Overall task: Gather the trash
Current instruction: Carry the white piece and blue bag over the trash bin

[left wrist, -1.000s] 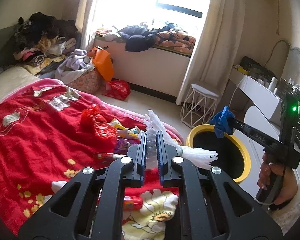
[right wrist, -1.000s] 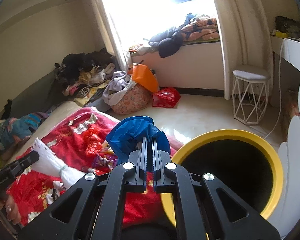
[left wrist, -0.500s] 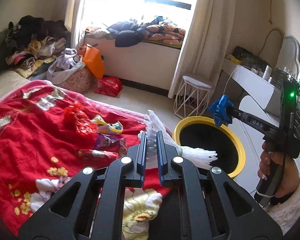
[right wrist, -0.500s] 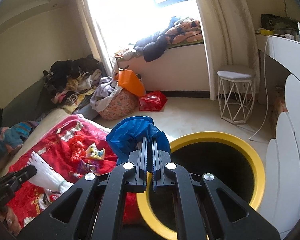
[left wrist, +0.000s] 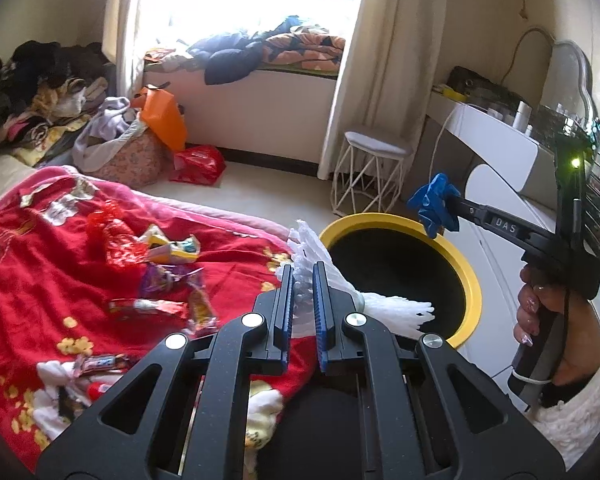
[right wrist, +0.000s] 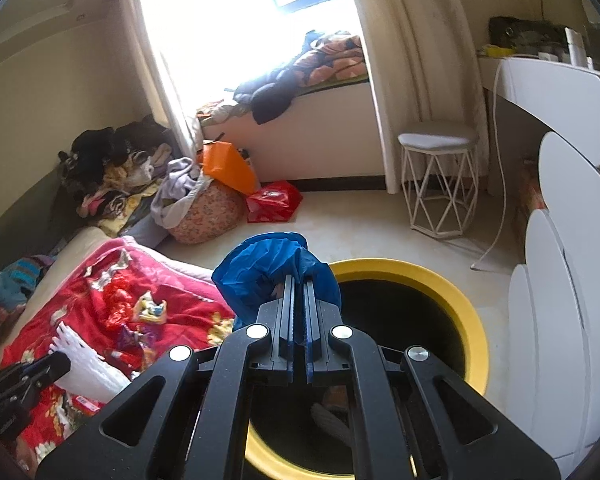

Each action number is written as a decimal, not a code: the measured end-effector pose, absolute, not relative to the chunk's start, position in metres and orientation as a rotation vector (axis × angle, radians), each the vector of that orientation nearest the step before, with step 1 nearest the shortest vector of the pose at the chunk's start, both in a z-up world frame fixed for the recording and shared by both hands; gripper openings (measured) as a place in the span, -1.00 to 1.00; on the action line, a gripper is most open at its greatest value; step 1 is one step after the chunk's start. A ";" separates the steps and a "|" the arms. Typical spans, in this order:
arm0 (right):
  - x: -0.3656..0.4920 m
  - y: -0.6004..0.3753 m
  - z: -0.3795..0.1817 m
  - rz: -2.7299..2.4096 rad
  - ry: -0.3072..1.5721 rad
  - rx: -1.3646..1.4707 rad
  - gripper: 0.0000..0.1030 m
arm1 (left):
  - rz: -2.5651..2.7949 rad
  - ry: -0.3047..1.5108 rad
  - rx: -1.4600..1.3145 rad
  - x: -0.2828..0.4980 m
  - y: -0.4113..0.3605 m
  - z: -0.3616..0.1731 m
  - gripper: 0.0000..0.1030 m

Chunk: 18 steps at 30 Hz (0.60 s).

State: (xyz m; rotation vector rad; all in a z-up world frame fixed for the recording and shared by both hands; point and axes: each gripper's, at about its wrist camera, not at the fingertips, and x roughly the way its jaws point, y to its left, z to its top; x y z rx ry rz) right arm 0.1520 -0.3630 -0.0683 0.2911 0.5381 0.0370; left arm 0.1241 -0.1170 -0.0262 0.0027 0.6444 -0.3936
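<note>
"DAS" reads on the right tongs [left wrist: 436, 208] pinching blue plastic [right wrist: 276, 276]; left tongs [left wrist: 302, 280] clamp white foam netting [left wrist: 392, 310] beside the yellow-rimmed bin [left wrist: 470, 280].

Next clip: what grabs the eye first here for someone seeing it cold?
The yellow-rimmed bin with its black inside, on the floor beside the bed. Each gripper is shut on trash near it: the right gripper holds a crumpled blue bag by the rim, the left gripper a white foam net. Behind, loose wrappers litter the red blanket.
</note>
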 end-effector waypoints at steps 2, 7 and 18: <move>0.152 -0.369 -0.071 0.021 0.542 0.297 -0.93 | -0.401 0.651 0.016 0.127 -0.127 -0.029 -0.88; 0.155 -0.382 -0.079 -0.006 0.563 0.303 -0.93 | -0.427 0.665 0.049 0.134 -0.150 -0.039 -0.88; 0.168 -0.403 -0.103 -0.019 0.635 0.330 -0.93 | -0.447 0.717 0.057 0.159 -0.180 -0.065 -0.88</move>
